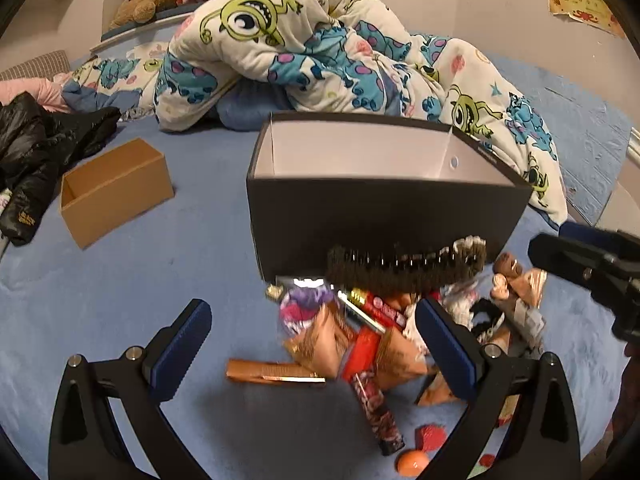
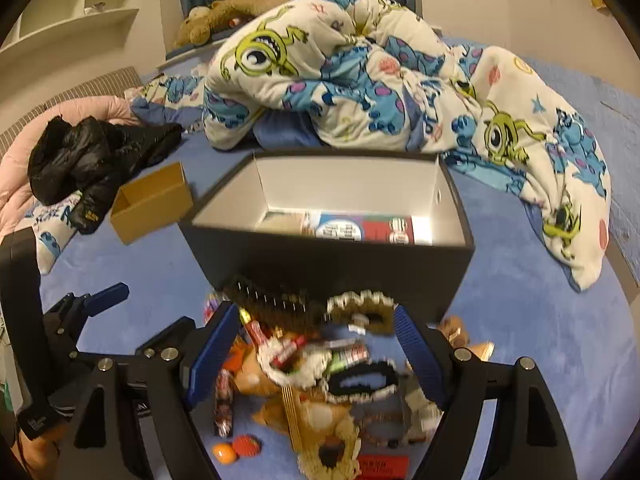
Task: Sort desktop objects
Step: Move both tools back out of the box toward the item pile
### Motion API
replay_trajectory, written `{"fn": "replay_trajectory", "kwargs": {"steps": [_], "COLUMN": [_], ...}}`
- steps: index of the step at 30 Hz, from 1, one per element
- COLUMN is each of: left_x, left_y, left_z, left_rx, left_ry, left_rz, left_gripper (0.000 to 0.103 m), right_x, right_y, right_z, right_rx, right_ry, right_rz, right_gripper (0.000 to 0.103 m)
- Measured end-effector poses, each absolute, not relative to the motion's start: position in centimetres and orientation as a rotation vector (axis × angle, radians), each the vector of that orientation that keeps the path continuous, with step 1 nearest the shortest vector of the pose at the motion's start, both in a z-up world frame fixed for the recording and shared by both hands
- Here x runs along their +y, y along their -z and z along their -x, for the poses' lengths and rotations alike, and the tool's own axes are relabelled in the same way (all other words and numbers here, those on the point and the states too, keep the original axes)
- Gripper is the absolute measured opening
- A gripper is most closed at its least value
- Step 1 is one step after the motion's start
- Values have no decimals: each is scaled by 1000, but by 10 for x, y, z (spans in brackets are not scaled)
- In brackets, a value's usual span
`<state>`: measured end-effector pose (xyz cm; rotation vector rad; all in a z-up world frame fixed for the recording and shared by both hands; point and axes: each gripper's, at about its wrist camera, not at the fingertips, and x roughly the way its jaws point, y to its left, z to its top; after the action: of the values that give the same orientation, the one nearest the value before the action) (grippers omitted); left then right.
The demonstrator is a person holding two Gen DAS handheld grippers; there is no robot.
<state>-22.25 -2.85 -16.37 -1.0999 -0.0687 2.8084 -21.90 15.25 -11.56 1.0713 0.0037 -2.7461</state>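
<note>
A heap of small objects lies on the blue bedspread in front of a black box (image 1: 380, 216): snack packets, a dark hairbrush (image 1: 400, 268), a red snack stick (image 1: 378, 412), an orange ball (image 1: 412, 460). My left gripper (image 1: 316, 340) is open just above the heap's left side, nothing between its pads. My right gripper (image 2: 316, 344) is open over the heap's right part. A brown-and-white scrunchie (image 2: 360, 312) and a black one (image 2: 360, 384) lie below its fingers, untouched. The black box (image 2: 328, 256) holds some packets at its bottom.
A small brown cardboard box (image 1: 116, 188) stands open to the left of the black one. A black jacket (image 1: 36, 152) lies further left. A bunched cartoon-print duvet (image 1: 320, 48) fills the bed behind the boxes. Blue bedspread is bare at lower left.
</note>
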Motion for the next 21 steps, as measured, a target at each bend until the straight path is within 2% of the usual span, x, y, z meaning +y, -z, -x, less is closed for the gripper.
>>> {"fn": "replay_trajectory", "kwargs": {"steps": [8,21], "left_x": [-36,-23], "left_y": [189,213], "left_z": [224,241], "left_rx": [-164,-61], "left_ry": [-2767,-2734], "left_rz": [1128,1172], "left_gripper": [103,103], "right_x": [158,156], "right_y": [153,184], "right_z": [211,213], "right_rx": [-21,-54], "right_ry": [2742,2673], "right_rz": [-1160,-1227], "right_gripper": [82,82]}}
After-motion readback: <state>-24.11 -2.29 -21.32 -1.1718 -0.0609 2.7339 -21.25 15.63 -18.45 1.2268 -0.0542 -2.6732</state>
